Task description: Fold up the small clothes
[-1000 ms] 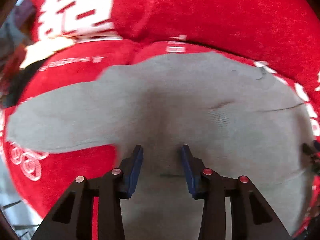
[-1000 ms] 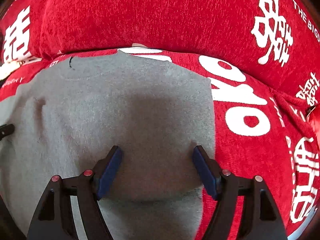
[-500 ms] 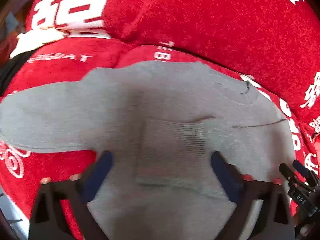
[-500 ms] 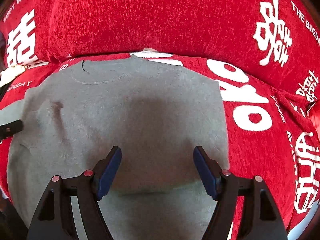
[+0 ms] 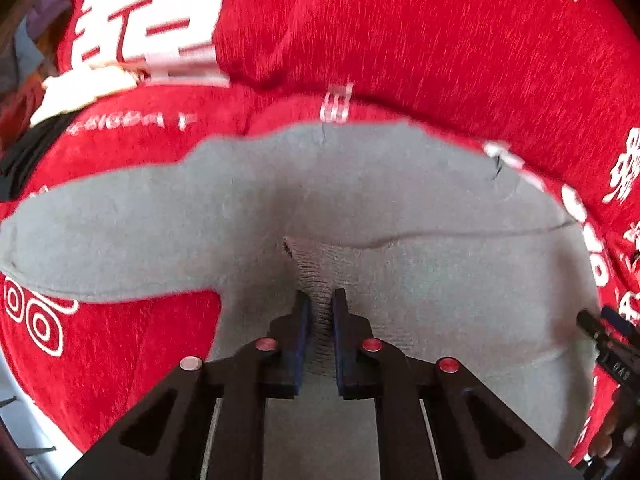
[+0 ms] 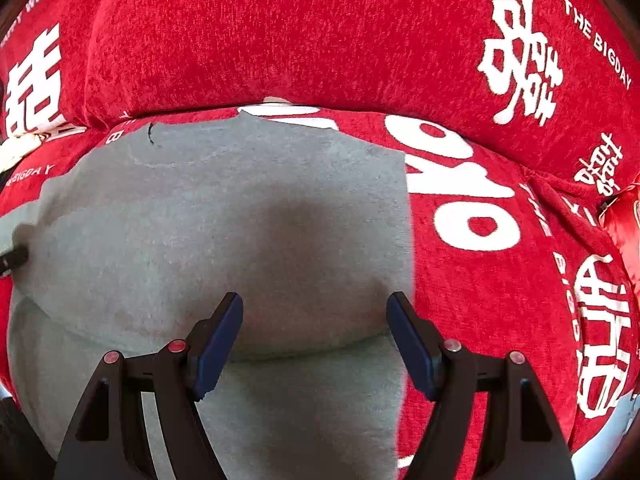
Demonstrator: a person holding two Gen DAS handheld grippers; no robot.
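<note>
A grey sweater (image 5: 400, 184) lies flat on a red cover, one sleeve (image 5: 100, 240) stretched out to the left. The other sleeve is folded across the body, and its ribbed cuff (image 5: 320, 268) sits between the pads of my left gripper (image 5: 320, 296). That gripper's jaws are closing tight, pinching the cuff. In the right wrist view the sweater (image 6: 240, 200) shows a folded edge, and my right gripper (image 6: 314, 300) hovers open over it with only flat cloth below. The left gripper's tip (image 6: 12, 260) peeks in at that view's left edge.
The red sofa cover (image 6: 480, 208) with white characters spreads under and around the sweater. A padded red backrest (image 5: 400, 40) rises behind it. White and dark items (image 5: 76, 92) lie at the far left. The right gripper's tip (image 5: 604, 332) shows at the right edge.
My left gripper opened wide over the ribbed cuff, then closed onto it. The right gripper stayed open and in place.
</note>
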